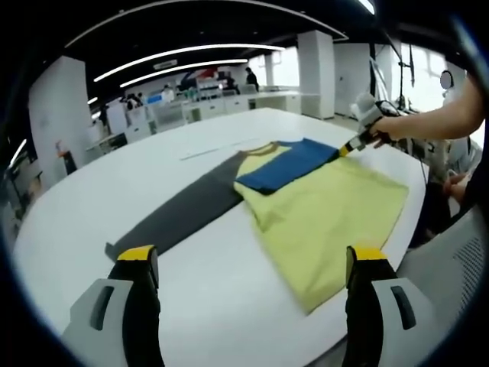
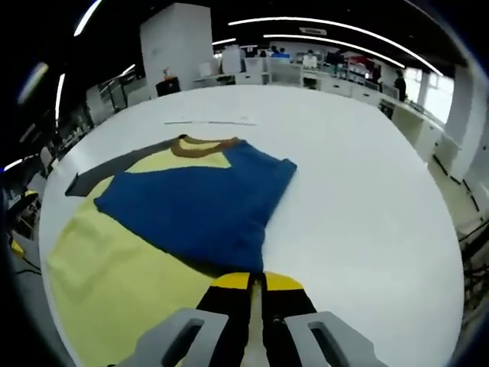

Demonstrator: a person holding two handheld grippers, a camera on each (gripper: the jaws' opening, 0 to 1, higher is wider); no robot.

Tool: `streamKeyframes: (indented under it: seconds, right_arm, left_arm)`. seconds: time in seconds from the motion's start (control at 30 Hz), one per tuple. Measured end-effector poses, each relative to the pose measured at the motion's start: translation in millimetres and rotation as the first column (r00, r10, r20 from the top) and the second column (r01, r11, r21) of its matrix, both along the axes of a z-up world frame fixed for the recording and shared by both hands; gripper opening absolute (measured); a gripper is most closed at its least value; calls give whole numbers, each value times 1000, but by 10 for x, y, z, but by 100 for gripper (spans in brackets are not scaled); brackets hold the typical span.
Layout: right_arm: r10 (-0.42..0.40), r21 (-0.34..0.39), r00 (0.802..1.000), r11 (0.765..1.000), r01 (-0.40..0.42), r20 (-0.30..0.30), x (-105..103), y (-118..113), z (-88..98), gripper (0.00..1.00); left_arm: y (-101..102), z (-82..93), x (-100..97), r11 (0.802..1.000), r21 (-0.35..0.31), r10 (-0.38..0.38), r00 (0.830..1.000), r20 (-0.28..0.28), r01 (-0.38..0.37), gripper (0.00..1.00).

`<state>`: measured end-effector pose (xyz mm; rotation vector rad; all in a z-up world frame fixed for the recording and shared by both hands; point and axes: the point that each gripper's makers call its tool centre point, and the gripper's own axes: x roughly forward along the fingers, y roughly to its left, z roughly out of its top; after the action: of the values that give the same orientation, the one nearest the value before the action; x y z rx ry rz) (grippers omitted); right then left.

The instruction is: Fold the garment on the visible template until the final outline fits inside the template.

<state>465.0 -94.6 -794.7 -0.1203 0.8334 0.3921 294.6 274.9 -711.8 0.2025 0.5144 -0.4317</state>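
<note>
My left gripper [image 1: 252, 264] is wide open, its two yellow-tipped jaws far apart and holding nothing; it hangs above the white bench [image 1: 99, 206] on the near side of the garment [image 1: 328, 218]. My right gripper [image 2: 257, 280] has its two jaws pressed together, almost with no gap, on the edge of the blue sleeve [image 2: 191, 202], which is folded over the yellow body of the garment.

The left gripper view gives me what the other view cannot: the right gripper seen from outside, at the far corner of the blue sleeve, with the person's hand [image 1: 393, 126] and forearm behind it. In this view I also see the full length of the grey sleeve [image 1: 183, 210], spread flat toward the left on the bench, and the whole lower hem of the yellow part.

The right gripper view shows the blue sleeve from close, the brown collar [image 2: 200, 145] beyond it, and just a short piece of the grey sleeve at the left.

I count one garment, with one blue sleeve and one grey sleeve, two grippers, and one thin pale line [image 2: 210, 122] lying on the bench beyond the collar. I cannot tell if this line belongs to a template. Far desks [image 1: 229, 99] stand behind the bench.
</note>
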Motion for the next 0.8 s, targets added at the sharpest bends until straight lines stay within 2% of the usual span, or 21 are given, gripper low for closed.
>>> streamKeyframes:
  seconds: [0.3,0.43,0.53,0.67,0.8]
  right_arm:
    - [0,-14,1000,1000,0,-5,25,-108,-4,0]
    - [-5,16,1000,1000,5,-5,12,-115,23,3]
    - [3,46,1000,999,-3,-3,-6,-88,59,11]
    - [18,134,1000,991,-20,17,-36,18,178,30]
    - [55,167,997,984,-63,47,-82,93,305,49]
  left_arm:
    - [53,8,21,1000,-9,23,1000,3,-23,99]
    - [87,14,35,1000,-8,27,1000,5,-27,99]
    - [112,25,47,999,-9,32,999,7,-32,99]
    - [155,32,70,999,-23,48,999,3,-48,99]
    - [221,38,109,998,-28,60,998,5,-60,99]
